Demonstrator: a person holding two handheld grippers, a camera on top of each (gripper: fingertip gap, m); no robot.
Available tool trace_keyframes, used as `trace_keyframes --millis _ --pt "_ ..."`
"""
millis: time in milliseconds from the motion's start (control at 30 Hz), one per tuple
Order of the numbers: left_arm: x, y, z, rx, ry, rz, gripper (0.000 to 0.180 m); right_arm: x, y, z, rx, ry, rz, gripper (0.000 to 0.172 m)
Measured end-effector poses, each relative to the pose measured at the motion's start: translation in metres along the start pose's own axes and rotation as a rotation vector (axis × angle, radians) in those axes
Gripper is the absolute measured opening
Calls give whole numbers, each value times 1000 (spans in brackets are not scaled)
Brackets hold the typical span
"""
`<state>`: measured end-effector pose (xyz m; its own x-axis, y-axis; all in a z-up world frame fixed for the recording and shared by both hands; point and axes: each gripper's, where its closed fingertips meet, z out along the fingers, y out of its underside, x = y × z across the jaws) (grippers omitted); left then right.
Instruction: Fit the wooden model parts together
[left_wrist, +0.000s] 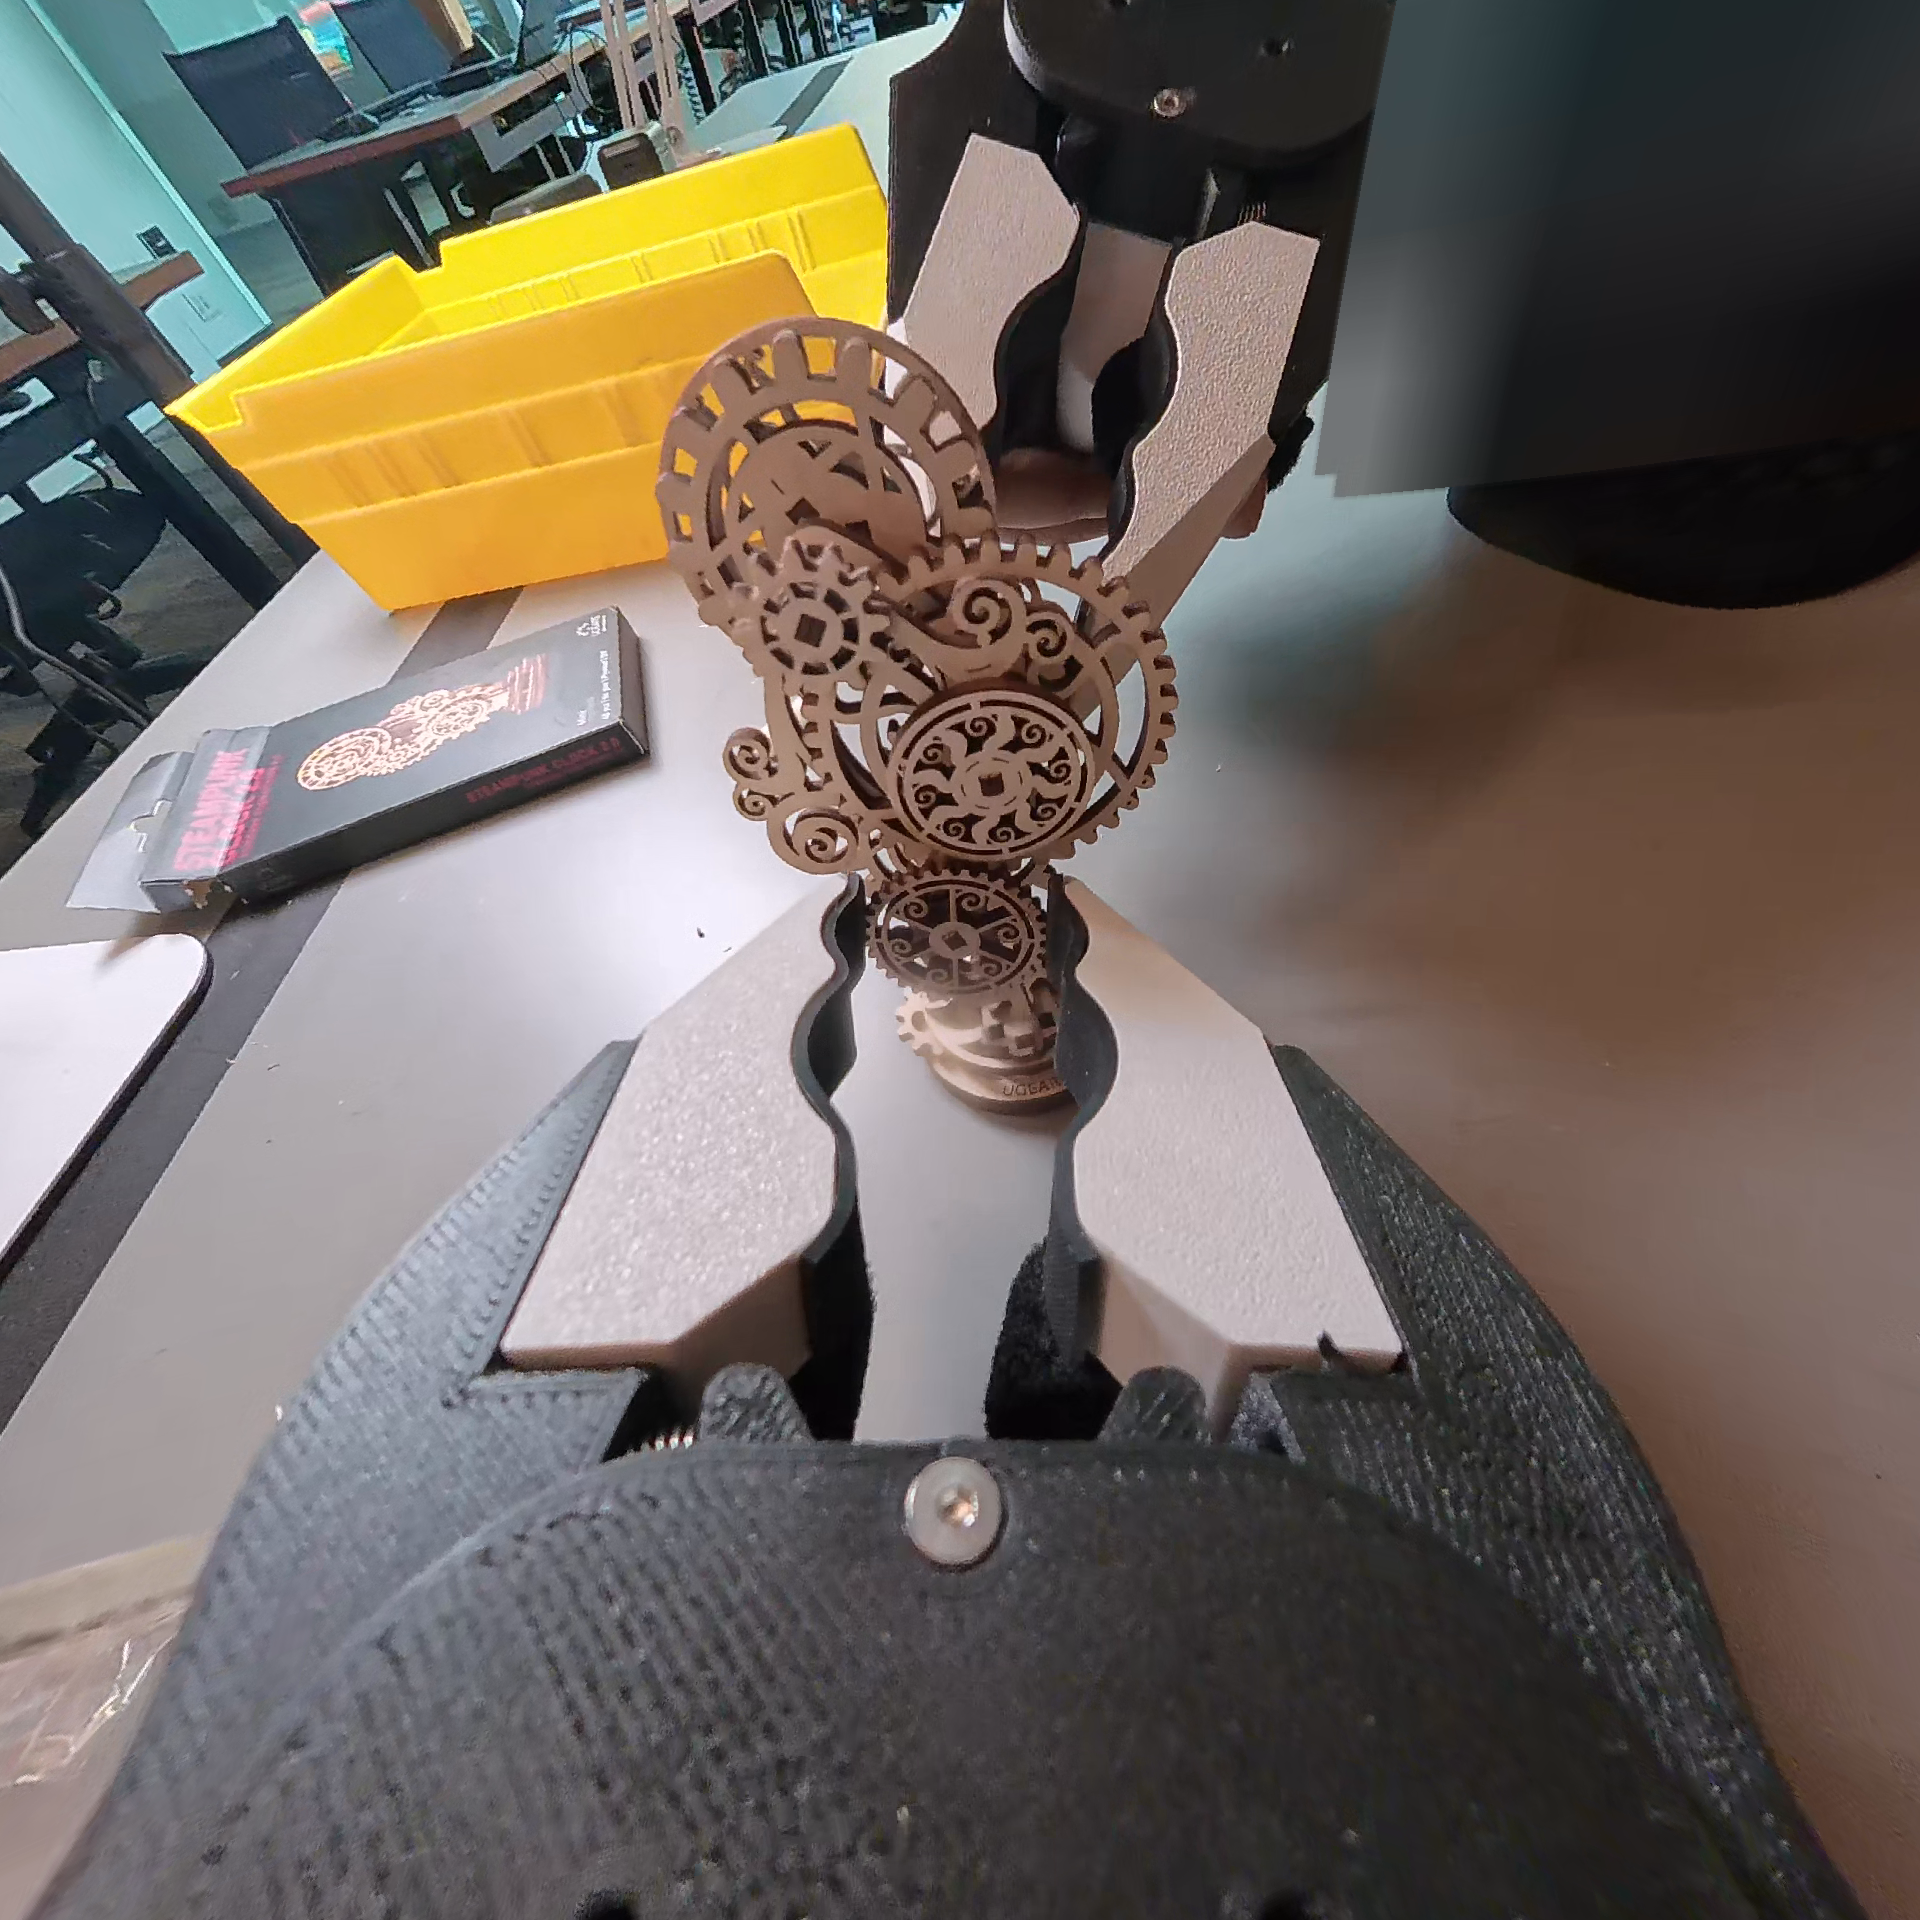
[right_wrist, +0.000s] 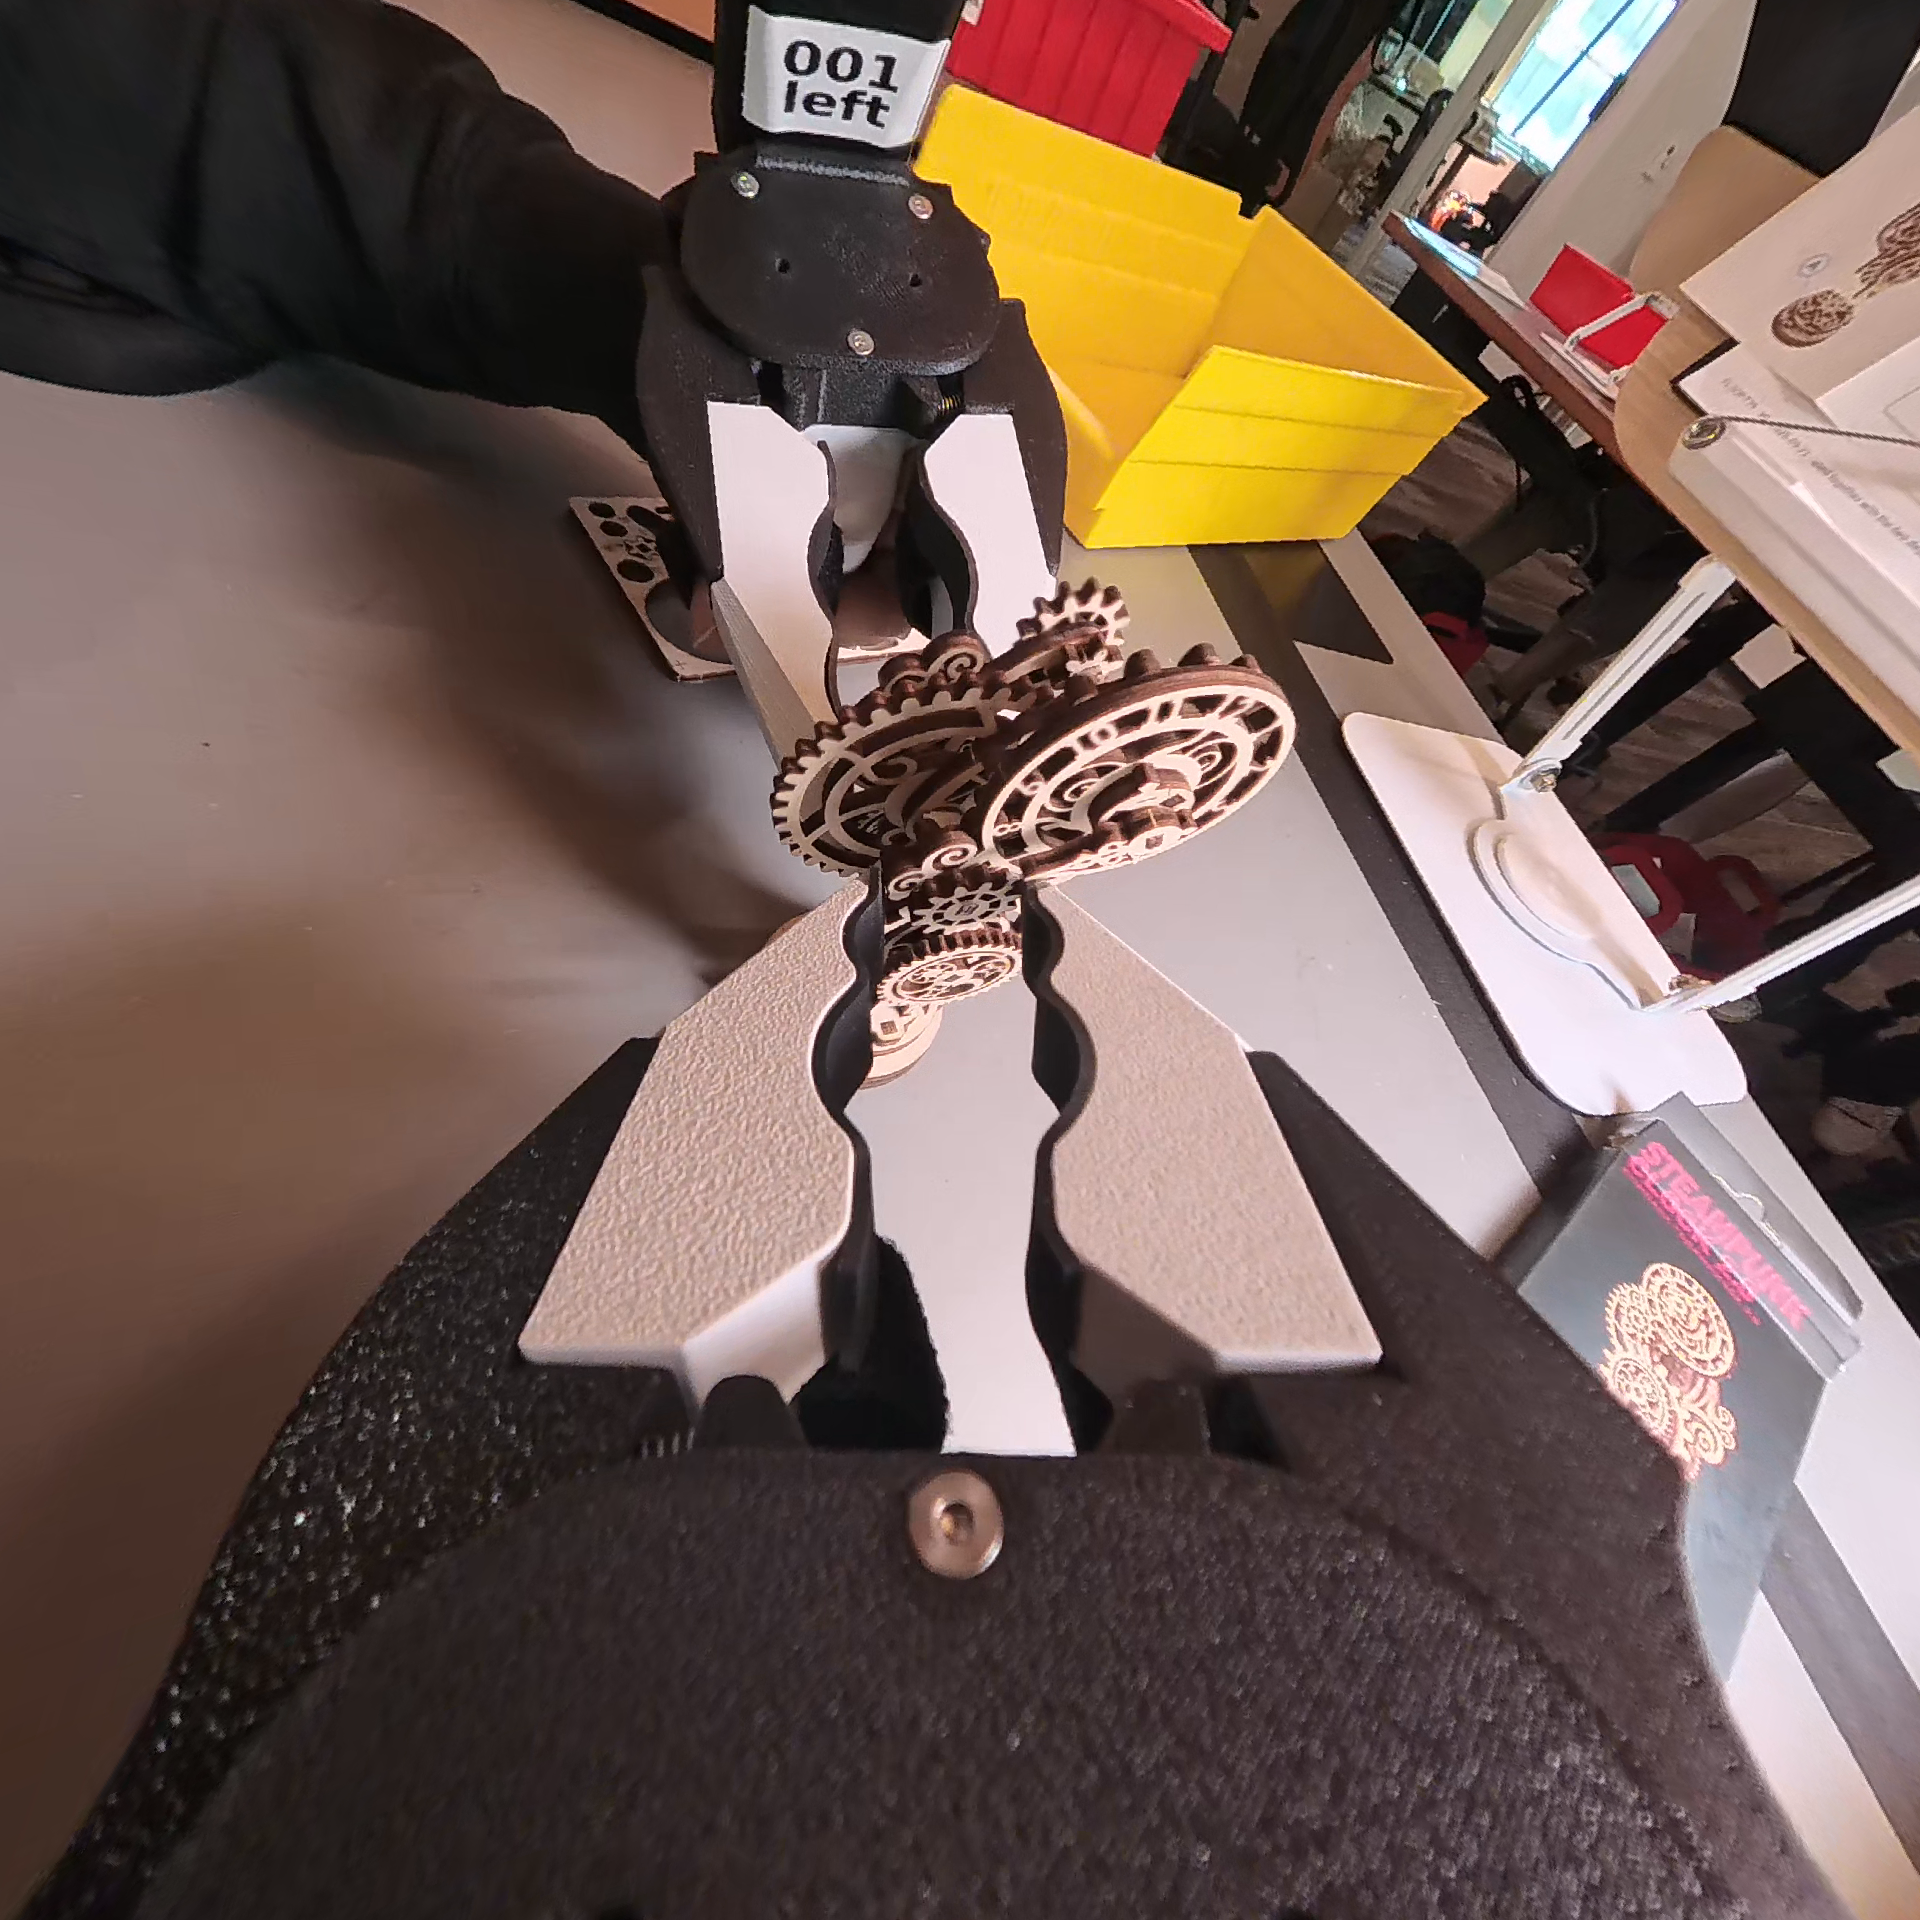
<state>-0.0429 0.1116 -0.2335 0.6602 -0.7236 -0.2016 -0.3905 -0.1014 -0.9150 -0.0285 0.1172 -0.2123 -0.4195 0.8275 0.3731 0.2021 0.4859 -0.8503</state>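
Fretted wooden model (left_wrist: 914, 665), matt table (left_wrist: 1455, 935)

Right gripper (right_wrist: 951, 914) jaws clamp the wooden gear model (right_wrist: 1029, 790) above the table (right_wrist: 312, 727).

We see two matching hand-held grippers. Each has a black, ribbed, 3D-printed body with a rounded cap and a single silver screw (left_wrist: 953, 1514) at its centre. The left gripper (left_wrist: 956, 904) and the right gripper (right_wrist: 951, 914) both carry pale grey, grainy-textured fingers (right_wrist: 727, 1122) lined with wavy black pads along their inner edges. Seen from the right wrist, the left unit shows three small screws on its round black face, a white label band (right_wrist: 836, 78) above it, and a black sleeve (right_wrist: 312, 177) behind
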Motion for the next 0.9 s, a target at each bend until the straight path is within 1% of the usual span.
trace_keyframes --millis 267,433,533,633,733,900 --pt "3 -1 0 2 -27 12 33 -1 5 0 -14 10 20 27" --pt "5 -1 -1 -5 -41 8 33 1 7 -1 -4 1 111 32" --pt "8 -1 -1 -7 -44 12 33 -4 9 0 15 -42 194 31" --pt "9 0 -2 -9 -51 10 33 -5 9 3 34 -58 237 29" --pt "9 2 -2 -23 -51 11 33 -4 6 4 45 -52 244 22" --pt "12 4 -3 -58 -44 23 33 -8 7 4 27 -44 200 22"
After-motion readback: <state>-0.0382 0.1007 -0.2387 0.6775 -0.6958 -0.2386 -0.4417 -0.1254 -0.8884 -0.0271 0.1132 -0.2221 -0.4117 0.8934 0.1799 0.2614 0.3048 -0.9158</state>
